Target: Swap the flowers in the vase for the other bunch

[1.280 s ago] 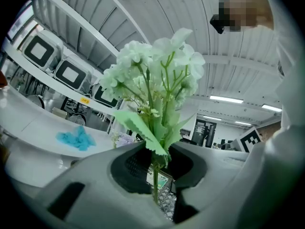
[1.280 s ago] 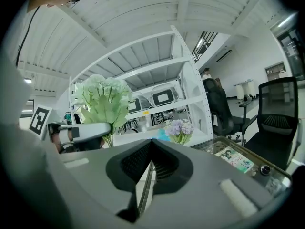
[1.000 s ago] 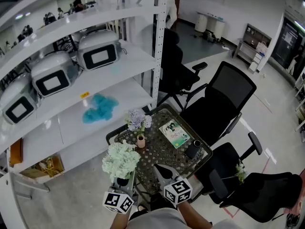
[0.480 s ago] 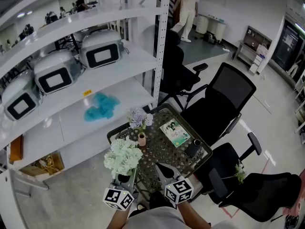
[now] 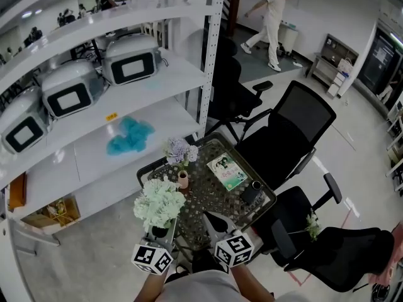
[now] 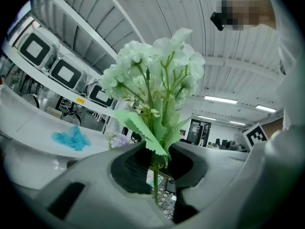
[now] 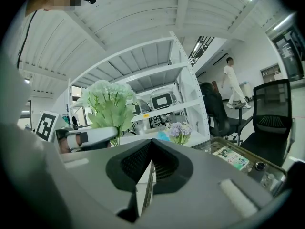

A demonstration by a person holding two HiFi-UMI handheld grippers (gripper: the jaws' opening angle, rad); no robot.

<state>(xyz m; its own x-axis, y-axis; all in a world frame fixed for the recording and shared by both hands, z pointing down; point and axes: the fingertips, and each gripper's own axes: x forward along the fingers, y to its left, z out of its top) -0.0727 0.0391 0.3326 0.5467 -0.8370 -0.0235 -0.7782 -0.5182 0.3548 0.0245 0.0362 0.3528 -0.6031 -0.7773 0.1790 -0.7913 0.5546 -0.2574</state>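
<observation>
**Head view with both gripper views.** The left gripper [image 6: 155,162] is clamped on the thin stem of a pale green bunch [image 6: 153,73], whose blooms and serrated leaves rise directly above its jaws. The right gripper [image 7: 151,150], held just beside it on the right, has its jaws pressed together with nothing between them. Both grippers sit at the near edge of a small metal lattice table [image 5: 211,201]. Ahead of the two grippers, just beyond the held bunch, a small pinkish vase [image 5: 182,180] stands upright on the table and contains lilac flowers [image 5: 181,150]. Farther ahead, to the right of the right gripper, a green-covered booklet [image 5: 227,171] and a dark round object [image 5: 250,194] lie on the same table. Ahead and to the left of the left gripper rises a white shelving rack [image 5: 213,55] carrying white appliances [image 5: 130,68] and a crumpled blue cloth [image 5: 129,137]. Black office chairs [image 5: 302,124] stand to the right of the right gripper. Well beyond them, a person in white [image 5: 272,17] is in mid-stride on the floor.
</observation>
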